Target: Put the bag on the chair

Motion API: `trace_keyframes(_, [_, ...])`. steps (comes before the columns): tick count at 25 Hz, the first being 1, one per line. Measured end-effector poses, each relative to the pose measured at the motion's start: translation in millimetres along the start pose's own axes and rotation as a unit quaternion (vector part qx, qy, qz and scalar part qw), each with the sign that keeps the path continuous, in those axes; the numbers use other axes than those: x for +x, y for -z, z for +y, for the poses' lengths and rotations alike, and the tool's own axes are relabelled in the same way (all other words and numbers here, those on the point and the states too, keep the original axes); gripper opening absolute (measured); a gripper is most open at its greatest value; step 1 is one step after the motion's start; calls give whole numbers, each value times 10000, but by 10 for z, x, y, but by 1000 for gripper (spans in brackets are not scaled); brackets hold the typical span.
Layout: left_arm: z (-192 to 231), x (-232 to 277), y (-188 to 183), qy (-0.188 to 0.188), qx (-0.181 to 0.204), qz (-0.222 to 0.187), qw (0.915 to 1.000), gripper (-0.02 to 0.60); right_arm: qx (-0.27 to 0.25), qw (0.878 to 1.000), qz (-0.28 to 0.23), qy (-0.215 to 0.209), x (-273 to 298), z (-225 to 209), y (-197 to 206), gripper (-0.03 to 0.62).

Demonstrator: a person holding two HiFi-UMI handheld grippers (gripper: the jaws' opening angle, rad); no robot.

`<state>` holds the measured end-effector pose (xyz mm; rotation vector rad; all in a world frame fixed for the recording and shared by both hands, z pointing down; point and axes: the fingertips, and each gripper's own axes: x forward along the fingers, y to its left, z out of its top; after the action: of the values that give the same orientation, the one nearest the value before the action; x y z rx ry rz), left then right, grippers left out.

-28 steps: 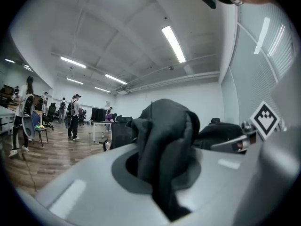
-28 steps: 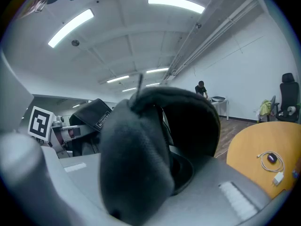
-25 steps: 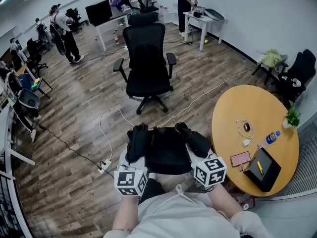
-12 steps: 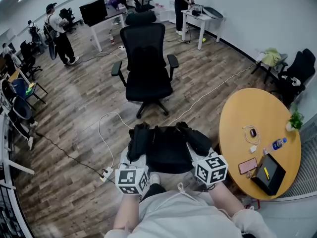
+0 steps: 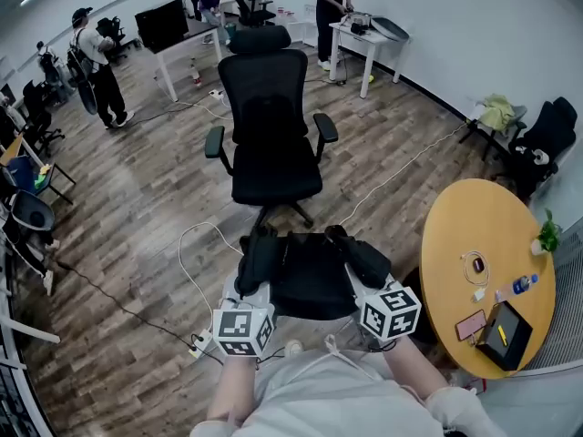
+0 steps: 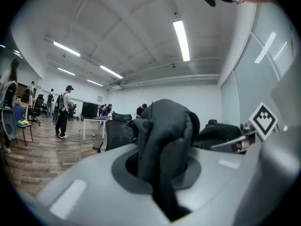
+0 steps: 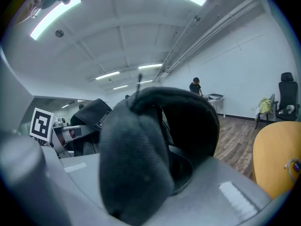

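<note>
A black bag (image 5: 310,276) hangs in front of me, carried between both grippers. My left gripper (image 5: 259,264) is shut on the bag's left shoulder strap (image 6: 164,145), which bulges up out of its jaws in the left gripper view. On the other side, my right gripper (image 5: 361,260) is shut on the right padded strap (image 7: 141,159). The black office chair (image 5: 271,130) stands straight ahead, just beyond the bag, with its seat facing me and nothing on it.
A round wooden table (image 5: 455,262) with a phone, a tablet and a bottle stands at my right. A white cable (image 5: 193,253) and a power strip (image 5: 199,344) lie on the floor at the left. White desks, more chairs and several people are farther back.
The chair has come closer and now sits just beyond the bag. The round table has slid toward the right edge. Both grippers keep their hold on the straps.
</note>
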<state>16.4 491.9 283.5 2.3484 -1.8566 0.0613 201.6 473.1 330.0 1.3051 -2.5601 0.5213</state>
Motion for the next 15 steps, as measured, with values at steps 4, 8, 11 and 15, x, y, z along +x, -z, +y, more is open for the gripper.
trace_keyframes(4, [356,186,-56,8,2,-2,10000,29,17,10000,-32,-30,384,103,-112,28])
trace_keyframes(8, [639,368,-80,-53,-16,50,10000,29,69,9999,23,-93,734,151,-181,28])
trace_keyframes(11, [792,494,-59,-115,-65,104,9999,29,76,9998,124,-156,955,141,-214,28])
trace_keyframes(15, [975,673,-42,-239,-85,180,9995,29,131,9994,220,-245,1261,101,-262,28])
